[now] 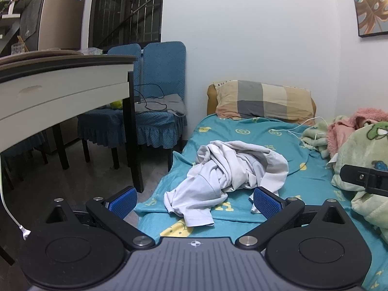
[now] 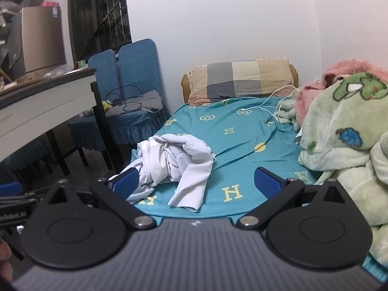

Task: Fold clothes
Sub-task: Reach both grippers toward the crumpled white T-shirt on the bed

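Note:
A crumpled white garment [image 1: 228,169] lies in a heap on the teal bedsheet [image 1: 257,131], near the bed's left edge. It also shows in the right wrist view [image 2: 174,162]. My left gripper [image 1: 195,201] is open and empty, hovering just short of the garment's near hem. My right gripper [image 2: 196,181] is open and empty, to the right of the heap, over the sheet [image 2: 242,131]. The right gripper's tip [image 1: 363,178] shows at the right edge of the left wrist view.
A checked pillow [image 1: 264,101] lies at the head of the bed. A green and pink fleece blanket [image 2: 344,135] is piled along the right side. A white cable [image 2: 269,101] crosses the sheet. A table [image 1: 60,84] and blue chairs [image 1: 155,111] stand left.

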A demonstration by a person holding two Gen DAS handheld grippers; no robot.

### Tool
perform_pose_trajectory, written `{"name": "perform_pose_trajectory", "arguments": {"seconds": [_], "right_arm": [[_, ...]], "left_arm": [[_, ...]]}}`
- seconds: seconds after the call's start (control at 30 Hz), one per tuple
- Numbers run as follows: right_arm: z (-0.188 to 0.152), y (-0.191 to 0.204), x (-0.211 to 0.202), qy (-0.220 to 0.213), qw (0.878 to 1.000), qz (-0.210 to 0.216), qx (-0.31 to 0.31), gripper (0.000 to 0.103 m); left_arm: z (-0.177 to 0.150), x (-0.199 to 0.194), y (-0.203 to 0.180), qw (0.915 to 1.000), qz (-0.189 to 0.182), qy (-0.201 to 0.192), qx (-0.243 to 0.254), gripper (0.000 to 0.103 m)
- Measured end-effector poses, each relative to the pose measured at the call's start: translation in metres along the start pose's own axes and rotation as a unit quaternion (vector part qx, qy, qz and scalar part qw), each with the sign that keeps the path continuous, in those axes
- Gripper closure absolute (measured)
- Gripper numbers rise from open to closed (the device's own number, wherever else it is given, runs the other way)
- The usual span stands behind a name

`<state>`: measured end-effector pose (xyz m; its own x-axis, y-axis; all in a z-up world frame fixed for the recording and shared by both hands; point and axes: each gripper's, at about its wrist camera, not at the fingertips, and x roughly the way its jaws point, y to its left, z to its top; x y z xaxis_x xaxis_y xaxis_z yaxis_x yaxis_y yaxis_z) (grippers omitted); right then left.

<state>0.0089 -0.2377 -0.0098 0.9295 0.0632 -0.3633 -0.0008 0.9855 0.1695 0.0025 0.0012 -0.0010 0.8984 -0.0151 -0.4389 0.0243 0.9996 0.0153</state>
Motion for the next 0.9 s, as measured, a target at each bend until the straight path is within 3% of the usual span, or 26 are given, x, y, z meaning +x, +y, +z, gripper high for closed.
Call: {"name": "perform_pose_trajectory", "arguments": {"seconds": [0.07, 0.2, 0.37, 0.6, 0.9], "right_arm": [[-0.001, 0.002, 0.0, 0.002, 1.0, 0.0, -0.004, 0.0], [-0.003, 0.007, -0.001, 0.007, 1.0, -0.001, -0.012, 0.0], [0.0, 0.005, -0.001, 0.008, 1.0, -0.006, -0.009, 0.0], [-0.004, 0.003, -0.013, -0.049, 0.998, -0.023, -0.017, 0.0], [-0.001, -0.007, -0.014, -0.06, 0.998, -0.013, 0.001, 0.0]], "left_arm": [[0.001, 0.006, 0.006, 0.9998, -0.008, 0.013, -0.013, 0.0], [-0.007, -0.003, 0.019, 0.9996, -0.015, -0.011, -0.022, 0.0], [-0.008, -0.005, 0.003, 0.9999, -0.013, -0.009, -0.005, 0.0], [-0.016, 0.004, -0.006, 0.9996, -0.027, -0.005, -0.003, 0.0], [-0.021, 0.011, -0.009, 0.9985, -0.056, -0.002, 0.001, 0.0]]}}
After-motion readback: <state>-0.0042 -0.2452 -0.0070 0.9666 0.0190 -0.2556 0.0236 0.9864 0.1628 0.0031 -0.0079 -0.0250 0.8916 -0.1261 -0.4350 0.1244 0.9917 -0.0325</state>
